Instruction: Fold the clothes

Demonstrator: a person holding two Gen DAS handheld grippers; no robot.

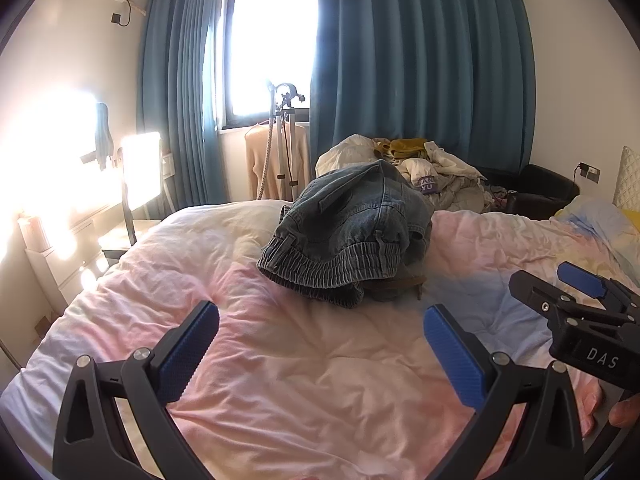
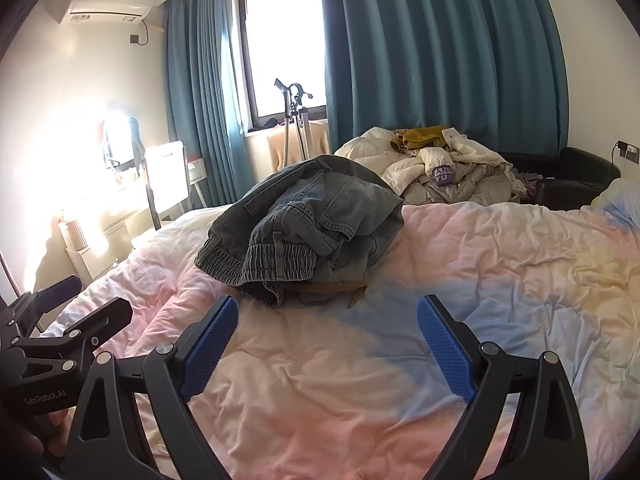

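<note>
A crumpled pair of grey-blue jeans (image 1: 348, 232) with an elastic waistband and a brown belt lies in a heap on the bed's pastel pink and blue cover (image 1: 304, 364). It also shows in the right wrist view (image 2: 308, 232). My left gripper (image 1: 320, 344) is open and empty, held above the cover just short of the jeans. My right gripper (image 2: 326, 340) is open and empty too, also short of the heap. The right gripper shows at the right edge of the left wrist view (image 1: 576, 300), the left gripper at the left edge of the right wrist view (image 2: 60, 320).
A pile of other clothes and bedding (image 1: 420, 172) lies behind the bed. A black armchair (image 1: 540, 192) stands at the back right, a garment steamer stand (image 1: 284, 140) by the window, a desk with a bright lamp (image 1: 140, 168) at the left. Pillows (image 1: 600, 220) lie at the right.
</note>
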